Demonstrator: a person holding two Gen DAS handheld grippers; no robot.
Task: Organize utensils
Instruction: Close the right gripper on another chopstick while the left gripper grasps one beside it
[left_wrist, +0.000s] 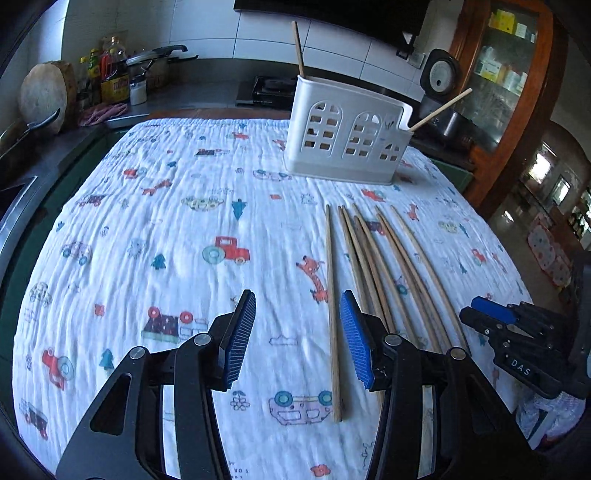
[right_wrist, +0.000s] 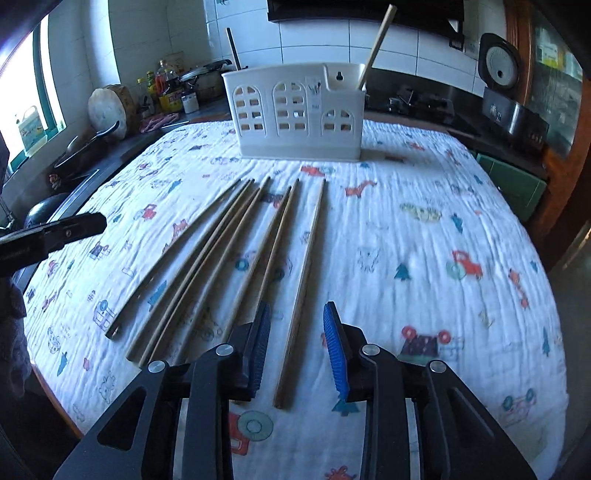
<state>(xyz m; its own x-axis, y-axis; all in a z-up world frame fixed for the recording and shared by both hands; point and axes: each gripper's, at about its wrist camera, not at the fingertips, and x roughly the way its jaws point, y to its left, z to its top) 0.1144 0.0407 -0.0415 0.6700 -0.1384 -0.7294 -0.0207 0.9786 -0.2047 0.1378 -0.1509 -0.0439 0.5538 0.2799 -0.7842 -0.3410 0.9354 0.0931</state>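
Several wooden chopsticks (left_wrist: 388, 266) lie side by side on the printed white cloth (left_wrist: 166, 229), also in the right wrist view (right_wrist: 236, 254). A white utensil holder (left_wrist: 347, 144) stands at the far side with two chopsticks (left_wrist: 298, 48) sticking out; it shows in the right wrist view (right_wrist: 299, 114) too. My left gripper (left_wrist: 297, 302) is open and empty, with the leftmost chopstick (left_wrist: 332, 314) between its fingers. My right gripper (right_wrist: 297, 314) is open, straddling the rightmost chopstick (right_wrist: 303, 288). The right gripper also shows at the left view's right edge (left_wrist: 491, 314).
A kitchen counter (left_wrist: 192, 88) behind the table holds bottles (left_wrist: 114, 74), a pot and a round chopping block (left_wrist: 44, 96). A rice cooker (right_wrist: 498, 74) and a gas stove (right_wrist: 413, 103) stand at the back right. A wooden cabinet (left_wrist: 517, 74) is at far right.
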